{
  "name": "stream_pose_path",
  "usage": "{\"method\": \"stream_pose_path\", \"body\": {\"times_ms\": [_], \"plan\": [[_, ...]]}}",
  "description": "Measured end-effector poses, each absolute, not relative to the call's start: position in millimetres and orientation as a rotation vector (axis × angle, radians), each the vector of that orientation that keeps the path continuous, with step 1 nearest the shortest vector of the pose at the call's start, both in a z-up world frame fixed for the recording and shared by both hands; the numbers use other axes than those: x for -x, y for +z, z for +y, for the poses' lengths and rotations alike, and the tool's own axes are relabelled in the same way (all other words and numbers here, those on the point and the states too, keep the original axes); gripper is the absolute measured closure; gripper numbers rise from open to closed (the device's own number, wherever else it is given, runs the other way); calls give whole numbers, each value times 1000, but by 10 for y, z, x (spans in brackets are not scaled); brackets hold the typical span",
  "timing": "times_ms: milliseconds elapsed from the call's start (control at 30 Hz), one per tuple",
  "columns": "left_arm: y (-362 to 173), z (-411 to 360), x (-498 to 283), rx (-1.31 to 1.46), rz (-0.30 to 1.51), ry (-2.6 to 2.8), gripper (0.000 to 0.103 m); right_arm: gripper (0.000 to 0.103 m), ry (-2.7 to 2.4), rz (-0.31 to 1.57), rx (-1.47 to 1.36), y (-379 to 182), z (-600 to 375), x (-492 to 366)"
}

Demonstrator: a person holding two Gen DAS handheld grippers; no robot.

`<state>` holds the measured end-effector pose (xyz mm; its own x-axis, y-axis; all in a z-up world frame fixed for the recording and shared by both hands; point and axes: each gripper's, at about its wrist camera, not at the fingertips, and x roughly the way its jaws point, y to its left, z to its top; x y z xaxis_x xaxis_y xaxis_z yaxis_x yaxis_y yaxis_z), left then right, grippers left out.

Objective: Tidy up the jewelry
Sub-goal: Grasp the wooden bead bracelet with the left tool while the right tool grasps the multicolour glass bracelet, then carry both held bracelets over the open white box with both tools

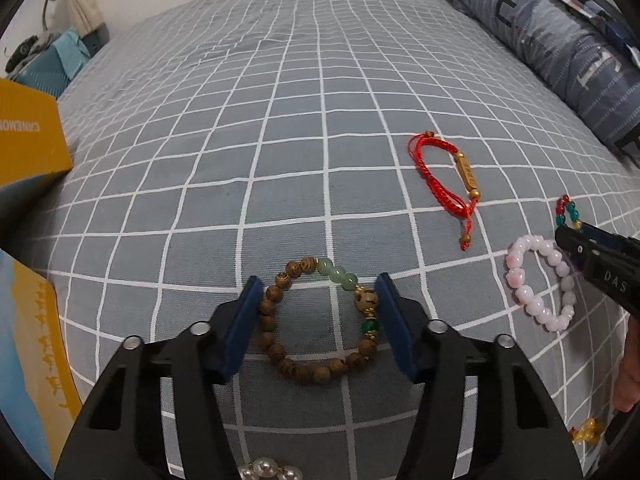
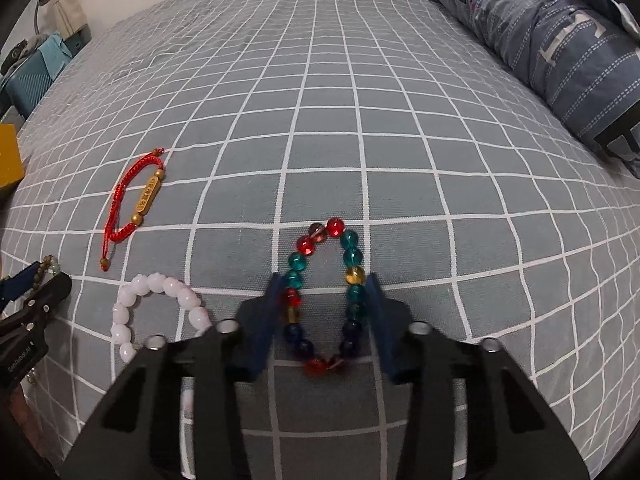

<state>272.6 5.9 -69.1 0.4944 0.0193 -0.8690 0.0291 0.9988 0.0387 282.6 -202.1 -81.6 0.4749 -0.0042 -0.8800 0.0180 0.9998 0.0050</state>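
Wooden-bead bracelet (image 1: 316,322) — green stones — pinched in left gripper (image 1: 318,300); right gripper (image 2: 324,300) pinching glass-bead bracelet (image 2: 326,296).

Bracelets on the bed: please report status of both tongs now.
Left tongs pressing the wooden bead bracelet. Right tongs pressing the coloured glass bead bracelet. Pink bracelet lies between them, untouched.
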Motion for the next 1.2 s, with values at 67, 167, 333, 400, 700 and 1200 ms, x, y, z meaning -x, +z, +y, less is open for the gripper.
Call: {"method": "stream_pose_path", "body": {"times_ms": [67,167,333,400,700,1200], "plan": [[-673,41,-2707,-52,1054,-12,63,85,-21,1078,-10,-815,-2022,-2819],[-650,20,-2679,-65,1055,-35,83,85,-21,1068,-2,-809,-2015,-2815],[-578,-19,-2591,-40,1037,-80,92,85,-34,1050,0,-761,-2009,-2782],[-533,-38,-2554,-33,1026,-91,92,85,-35,1043,1,-737,-2011,-2774],[-375,-41,-2435,-18,985,-100,92,88,-46,1014,-4,-656,-2015,-2728],[-198,3,-2374,-20,935,-106,92,102,-55,983,-23,-565,-2068,-2626]]}}
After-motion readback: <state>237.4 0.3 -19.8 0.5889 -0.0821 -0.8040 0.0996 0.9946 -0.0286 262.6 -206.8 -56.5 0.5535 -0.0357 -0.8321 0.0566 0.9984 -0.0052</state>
